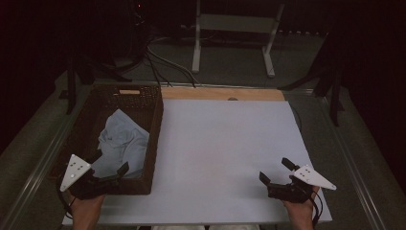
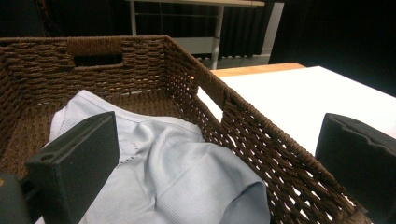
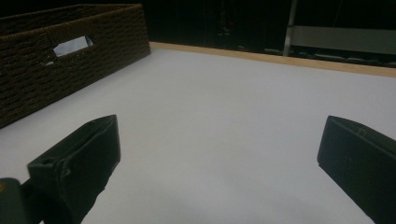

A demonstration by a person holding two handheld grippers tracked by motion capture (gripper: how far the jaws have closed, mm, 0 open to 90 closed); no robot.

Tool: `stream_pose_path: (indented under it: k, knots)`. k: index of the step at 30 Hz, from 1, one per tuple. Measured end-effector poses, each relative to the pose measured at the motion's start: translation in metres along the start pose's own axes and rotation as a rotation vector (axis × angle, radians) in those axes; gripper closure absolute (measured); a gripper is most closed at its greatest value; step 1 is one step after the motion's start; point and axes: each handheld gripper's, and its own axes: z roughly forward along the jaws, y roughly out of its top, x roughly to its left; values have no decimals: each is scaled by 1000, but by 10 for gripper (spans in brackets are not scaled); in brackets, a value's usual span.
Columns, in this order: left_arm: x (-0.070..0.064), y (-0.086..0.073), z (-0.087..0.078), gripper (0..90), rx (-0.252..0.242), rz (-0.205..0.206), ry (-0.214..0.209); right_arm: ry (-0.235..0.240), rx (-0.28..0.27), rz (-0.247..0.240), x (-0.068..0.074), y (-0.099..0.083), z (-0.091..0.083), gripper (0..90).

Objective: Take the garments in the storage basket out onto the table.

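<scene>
The left gripper [image 1: 111,163] hangs over the near end of the woven basket [image 1: 154,143], and its 2 jaws stand wide apart with nothing between them. In the left gripper view one jaw is above the cloth and the other jaw is above the right wall of the basket, so the opening now straddles this wall. The pale blue cloth [image 2: 177,182] lies crumpled inside the basket, toward its near half, and a raised fold comes close to the left jaw. The right gripper [image 1: 276,170] rests low over the white table [image 1: 220,143], well apart from the basket, and its jaws are also wide and empty. The step in hand looks like taking the cloth out of the basket. To do this well, I think the left gripper should first move inward, so that both jaws are clear of the wicker, then go down on a high fold and close on several layers. A pinch on a thin edge could slip. The lift should go straight up, because the cloth may catch on the rough weave.
</scene>
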Motion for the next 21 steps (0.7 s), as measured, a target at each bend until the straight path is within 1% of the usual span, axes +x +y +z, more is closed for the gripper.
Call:
stream_pose_path:
  k: [2,7,12,16,21]
  knots:
    - [0,2,0,13,13,6,6,-1,-2,3,0,0,0,0]
    - [0,5,0,13,22,12,-2,-2,-5,4,0,0,-1,0]
    - [0,9,1,13,34,12,-3,-1,-6,5,0,0,-1,0]
    - [1,12,3,13,54,14,1,-4,-9,7,-1,0,-1,0]
    - [3,17,2,13,60,18,2,-6,-10,9,-1,0,-1,0]
